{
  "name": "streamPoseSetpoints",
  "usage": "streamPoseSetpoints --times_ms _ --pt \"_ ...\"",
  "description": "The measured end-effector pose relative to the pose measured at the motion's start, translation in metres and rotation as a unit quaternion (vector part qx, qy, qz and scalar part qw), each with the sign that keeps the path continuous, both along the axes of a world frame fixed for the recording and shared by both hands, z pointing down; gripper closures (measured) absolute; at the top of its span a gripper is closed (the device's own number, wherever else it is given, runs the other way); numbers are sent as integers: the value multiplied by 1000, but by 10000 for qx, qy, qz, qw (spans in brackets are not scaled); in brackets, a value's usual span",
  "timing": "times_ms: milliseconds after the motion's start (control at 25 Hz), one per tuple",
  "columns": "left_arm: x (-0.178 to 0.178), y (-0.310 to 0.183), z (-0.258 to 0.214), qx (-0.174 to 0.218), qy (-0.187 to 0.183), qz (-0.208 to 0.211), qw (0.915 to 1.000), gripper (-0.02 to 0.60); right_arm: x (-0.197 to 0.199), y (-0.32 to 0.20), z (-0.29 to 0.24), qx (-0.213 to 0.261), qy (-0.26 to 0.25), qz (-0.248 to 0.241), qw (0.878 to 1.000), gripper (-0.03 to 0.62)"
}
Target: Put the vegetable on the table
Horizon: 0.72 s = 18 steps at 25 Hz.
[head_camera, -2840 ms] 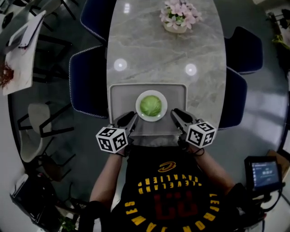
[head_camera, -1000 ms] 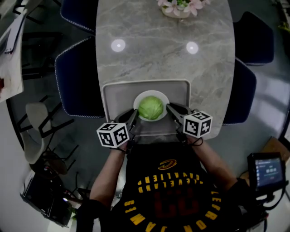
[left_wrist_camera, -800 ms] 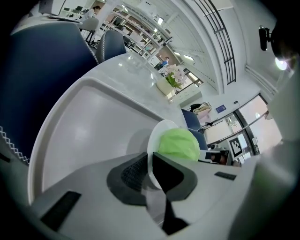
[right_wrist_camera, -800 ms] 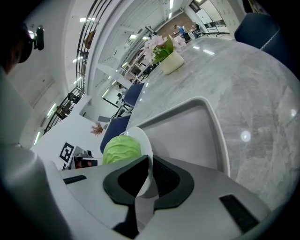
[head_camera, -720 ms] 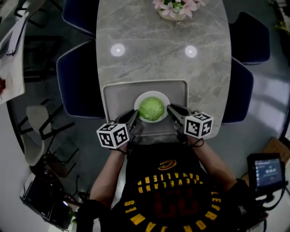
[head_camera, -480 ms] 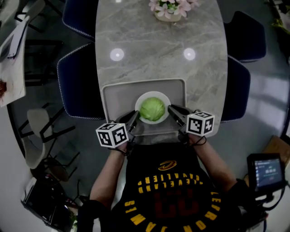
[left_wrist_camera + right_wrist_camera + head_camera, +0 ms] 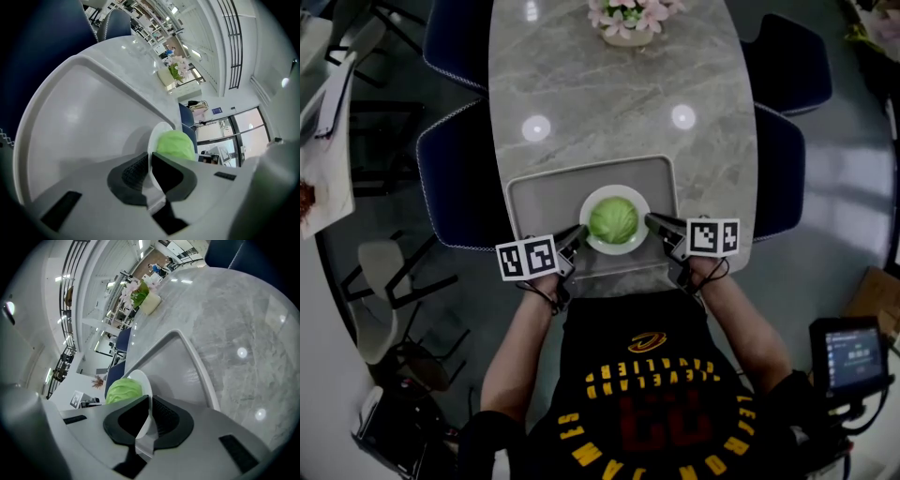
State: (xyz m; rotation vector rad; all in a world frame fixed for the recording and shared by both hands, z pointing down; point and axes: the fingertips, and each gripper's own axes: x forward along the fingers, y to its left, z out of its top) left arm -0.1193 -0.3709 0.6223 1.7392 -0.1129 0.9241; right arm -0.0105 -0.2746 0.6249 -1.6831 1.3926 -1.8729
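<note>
Currently, the left gripper and the right gripper are each closed on opposite edges of the white plate, on which the green cabbage is seated, over the grey tray set at the near end of the marble table.

Beyond the tray, a broad stretch of the desk lies bare as far as the flower pot, the only thing standing at the far end. The tray's raised rim walls in the plate on all sides, and the tray floor to the plate's left and right is open. The left claw and right claw clamp the plate's rim from opposite sides, with the cabbage bulging between them. Blue chairs crowd both long edges of the desk
</note>
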Motion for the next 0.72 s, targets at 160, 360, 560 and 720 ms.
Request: streamPoseSetpoints --times_ms 160,360,560,720 --pt "3 2 7 -67 -74 37 9999 552 2 3 7 -58 -60 40 10000 562" --pt "6 2 7 -53 -85 109 9999 552 6 3 4 -73 -29 63 9999 562" --pt "5 3 5 -88 -31 200 9998 552 2 6 1 -64 -9 245 9997 562" --pt "10 11 2 -73 -43 297 9995 552 6 15 0 -54 10 353 9994 562"
